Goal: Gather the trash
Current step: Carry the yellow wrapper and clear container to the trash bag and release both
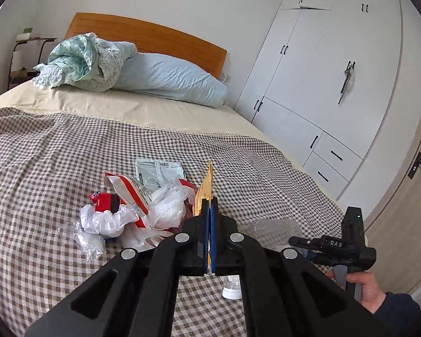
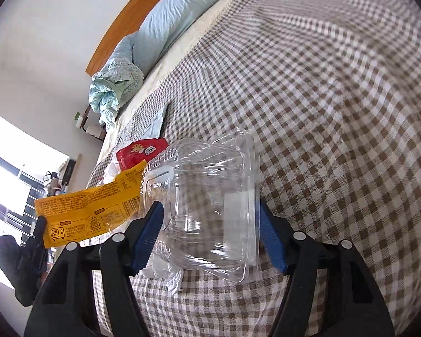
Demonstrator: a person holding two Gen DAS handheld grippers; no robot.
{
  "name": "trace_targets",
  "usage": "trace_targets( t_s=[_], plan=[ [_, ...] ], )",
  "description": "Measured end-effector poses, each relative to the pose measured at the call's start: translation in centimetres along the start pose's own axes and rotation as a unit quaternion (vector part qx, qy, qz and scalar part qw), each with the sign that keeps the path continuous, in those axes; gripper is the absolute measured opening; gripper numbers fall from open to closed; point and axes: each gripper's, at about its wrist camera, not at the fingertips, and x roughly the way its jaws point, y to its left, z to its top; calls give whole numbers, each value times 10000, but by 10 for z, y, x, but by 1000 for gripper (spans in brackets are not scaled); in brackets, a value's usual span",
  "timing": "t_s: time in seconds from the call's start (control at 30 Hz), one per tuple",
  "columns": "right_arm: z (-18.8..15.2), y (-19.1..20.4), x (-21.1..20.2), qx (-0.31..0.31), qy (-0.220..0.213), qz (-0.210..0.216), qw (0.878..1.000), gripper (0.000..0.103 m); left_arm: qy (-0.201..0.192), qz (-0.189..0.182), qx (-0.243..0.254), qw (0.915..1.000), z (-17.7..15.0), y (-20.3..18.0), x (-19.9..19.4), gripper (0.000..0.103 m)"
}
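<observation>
On the checked bed (image 1: 42,151), the left gripper (image 1: 209,205) pinches a yellow wrapper (image 2: 89,210) beside the trash pile (image 1: 132,210); the right gripper's (image 2: 210,224) fingers (image 2: 147,233) straddle a clear plastic container (image 2: 210,196), spread.

Wide bare checkered bedspread (image 1: 42,154) lies open left of and beyond the trash heap (image 1: 132,210). Pillow (image 1: 171,78) and crumpled blanket (image 1: 84,61) block the headboard end; the wardrobe (image 1: 322,84) stands along the right.
</observation>
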Motion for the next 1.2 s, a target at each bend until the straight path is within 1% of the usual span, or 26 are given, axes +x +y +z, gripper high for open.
trace_targets(
  t_s=[0.03,0.1,0.17,0.23,0.3,0.4,0.47,0.53,0.6,0.67,0.77,0.83,0.9,0.97,1.0,1.1,1.17,1.2],
  plan=[
    [2,7,-10,-115,-149,-63,9998,63,15,21,-18,10000,0,2,1,0],
    [5,23,-41,-426,-527,-332,9972,62,-1,63,-38,10000,2,2,-2,0],
    [6,36,-77,-765,-940,-709,9901,62,-269,32,15,9996,8,-3,-17,0],
    [4,51,-115,-1264,-1372,-1343,9732,62,-523,38,114,9986,14,-13,-35,0],
    [0,56,-149,-1512,-1630,-1792,9584,61,-650,29,214,9977,19,-24,-50,0],
    [-16,40,-203,-1725,-1724,-2100,9468,61,-735,-54,399,9965,24,-53,-71,0],
    [-33,31,-231,-1902,-1773,-2347,9366,61,-760,-298,485,9955,23,-76,-83,0],
    [-54,19,-259,-2001,-1816,-2644,9258,61,-546,-559,478,9958,21,-99,-89,0],
    [-73,7,-284,-2052,-1813,-2823,9194,61,-337,-722,582,9951,12,-125,-95,0],
    [-93,-6,-302,-2151,-1774,-3074,9098,61,-201,-910,863,9919,-3,-154,-101,0],
    [-124,-28,-322,-2254,-1573,-3275,9040,61,252,-1212,1142,9857,-29,-196,-97,0],
    [-145,-43,-328,-2229,-1461,-3341,9041,61,705,-1404,1232,9799,-48,-222,-85,0],
    [-164,-61,-329,-2143,-1331,-3408,9056,61,1025,-1480,1467,9727,-68,-251,-75,0],
    [-187,-81,-324,-2183,-1152,-3609,8994,61,1310,-1563,1761,9630,-89,-279,-66,0],
    [-198,-92,-322,-2153,-1051,-3668,8989,61,1460,-1645,1928,9563,-101,-294,-62,0],
    [-226,-133,-305,-2038,-719,-3601,9075,61,1838,-1836,2334,9370,-133,-331,-52,0],
    [-243,-158,-288,-1991,-465,-3586,9108,61,2136,-1940,2444,9257,-152,-348,-42,0],
    [-252,-170,-279,-2020,-352,-3576,9111,61,2331,-2004,2491,9184,-162,-355,-35,0]
  ],
)
